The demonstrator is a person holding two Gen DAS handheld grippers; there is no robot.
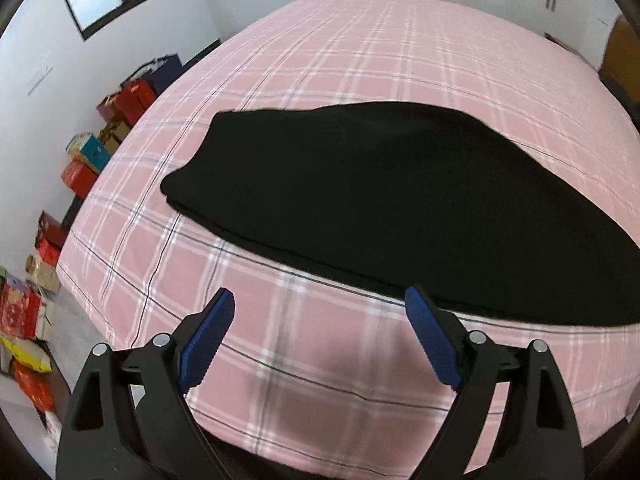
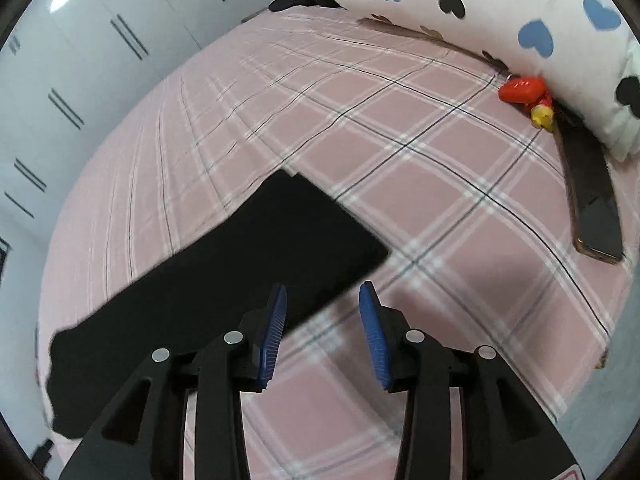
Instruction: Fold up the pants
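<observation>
Black pants [image 1: 380, 196] lie flat, folded lengthwise, on a pink checked bed sheet [image 1: 320, 360]. In the left wrist view my left gripper [image 1: 320, 300] hangs open above the sheet, just short of the pants' near edge, with nothing between its blue pads. The right wrist view shows the same pants [image 2: 248, 264] as a long strip running from the middle to the lower left. My right gripper [image 2: 323, 296] stands partly open over the pants' near edge, its left fingertip [image 2: 280, 300] above the cloth, and nothing is gripped.
A pillow with heart prints [image 2: 520, 20] lies at the bed's far right, with a red and yellow toy [image 2: 528, 96] and a dark phone-like slab [image 2: 596, 216] beside it. Stacked boxes [image 1: 100, 136] line the floor left of the bed. White wardrobe doors [image 2: 100, 60] stand behind.
</observation>
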